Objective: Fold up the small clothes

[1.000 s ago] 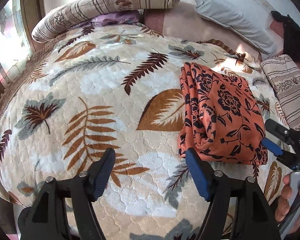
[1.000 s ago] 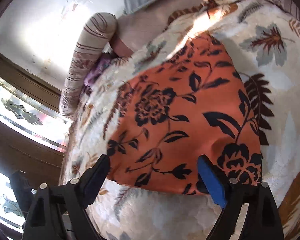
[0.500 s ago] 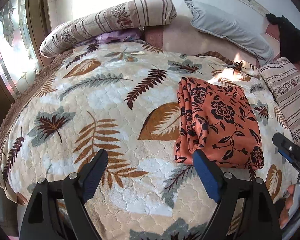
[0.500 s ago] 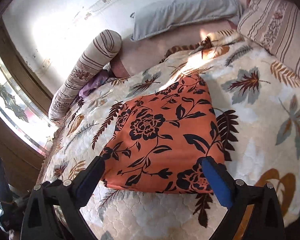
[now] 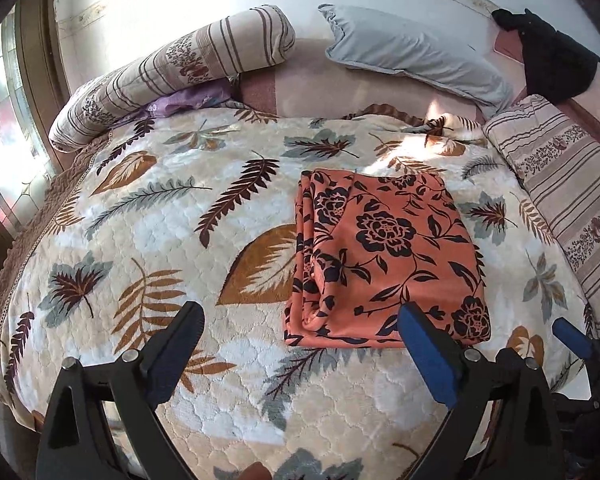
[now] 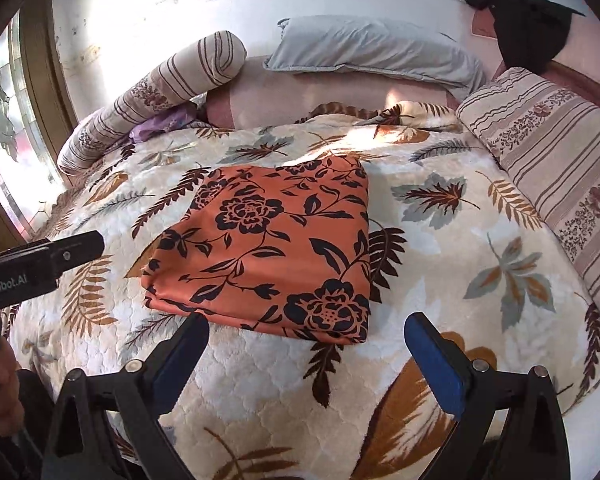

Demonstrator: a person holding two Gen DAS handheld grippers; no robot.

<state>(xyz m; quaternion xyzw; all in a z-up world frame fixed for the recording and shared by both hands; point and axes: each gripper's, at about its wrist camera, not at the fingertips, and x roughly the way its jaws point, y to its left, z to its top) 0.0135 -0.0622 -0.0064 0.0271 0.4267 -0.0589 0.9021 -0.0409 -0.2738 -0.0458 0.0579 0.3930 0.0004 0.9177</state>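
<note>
My left gripper hangs wide open, holding nothing, above the leaf-print blanket. The folded orange floral cloth lies flat just ahead, toward my right finger. My right gripper is equally spread and empty, with the cloth directly beyond its fingertips, apart from them.
</note>
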